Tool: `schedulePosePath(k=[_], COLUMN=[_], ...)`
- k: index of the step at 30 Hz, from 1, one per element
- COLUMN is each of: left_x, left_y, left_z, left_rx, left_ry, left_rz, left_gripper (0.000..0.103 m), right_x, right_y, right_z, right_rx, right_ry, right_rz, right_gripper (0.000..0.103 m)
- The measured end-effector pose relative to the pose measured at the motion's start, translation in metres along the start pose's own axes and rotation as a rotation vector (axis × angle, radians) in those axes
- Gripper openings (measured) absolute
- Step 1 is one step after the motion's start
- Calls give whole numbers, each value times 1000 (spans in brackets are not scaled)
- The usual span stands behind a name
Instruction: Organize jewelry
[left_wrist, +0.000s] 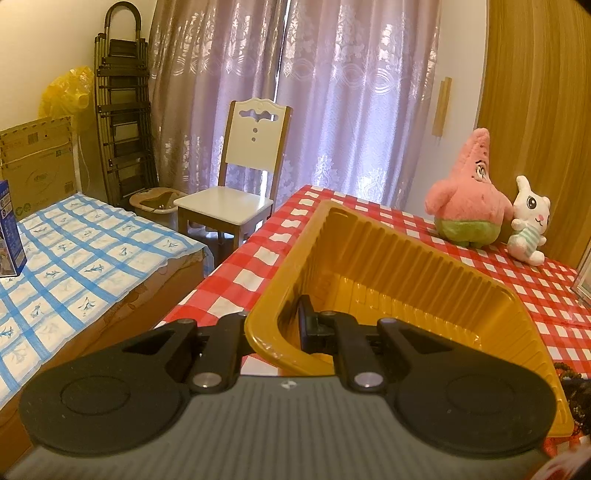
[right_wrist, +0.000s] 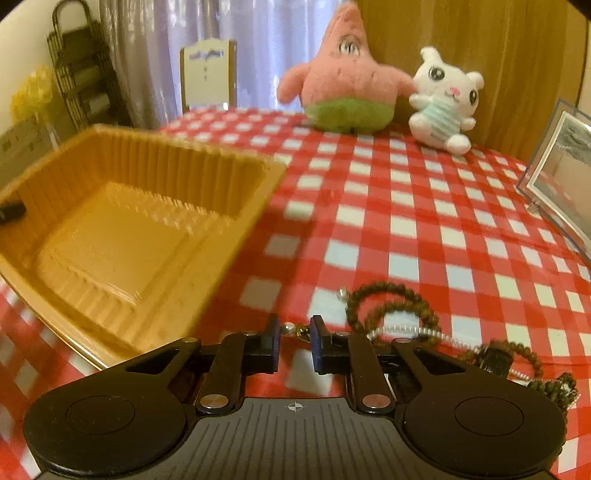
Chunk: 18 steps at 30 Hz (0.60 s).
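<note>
A: Where does the tray sit?
B: On the checked table, its rim pinched by the left gripper.
A: The right gripper?
B: Slightly parted around a bead of the jewelry, beside the tray.

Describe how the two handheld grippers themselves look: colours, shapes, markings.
The left gripper and the right gripper look alike: matte black linkage arms on silver pivot screws, two round black discs at the base, and a grey ribbed body with a small white crosshair mark. The finger pads look dark blue. No cables or sleeves show.
</note>
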<state>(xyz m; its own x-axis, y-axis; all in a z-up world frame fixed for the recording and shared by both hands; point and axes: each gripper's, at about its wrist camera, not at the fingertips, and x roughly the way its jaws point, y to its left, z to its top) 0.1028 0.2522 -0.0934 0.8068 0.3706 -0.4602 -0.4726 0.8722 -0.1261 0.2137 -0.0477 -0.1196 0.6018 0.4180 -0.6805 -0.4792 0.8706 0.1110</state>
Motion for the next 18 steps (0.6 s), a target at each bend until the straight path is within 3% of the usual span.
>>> schedulePosePath(k=[4, 7, 11, 18], left_x=[1, 0, 0, -4], left_y=[0, -1, -2, -3], left_z=[1, 2, 6, 9], left_rx=[5, 11, 27, 47], left_ry=[-1, -4, -9, -31], left_rz=[-5, -7, -12, -1], left_gripper=[11, 11, 11, 11], right_x=[-24, -25, -7, -5], right_y=[13, 32, 53, 56], right_z=[19, 23, 18, 15], right_rx=[24, -34, -104, -124], right_ry=[-64, -53, 19, 14], right_rz=[125, 198, 202, 192], right_gripper=[17, 17, 17, 23])
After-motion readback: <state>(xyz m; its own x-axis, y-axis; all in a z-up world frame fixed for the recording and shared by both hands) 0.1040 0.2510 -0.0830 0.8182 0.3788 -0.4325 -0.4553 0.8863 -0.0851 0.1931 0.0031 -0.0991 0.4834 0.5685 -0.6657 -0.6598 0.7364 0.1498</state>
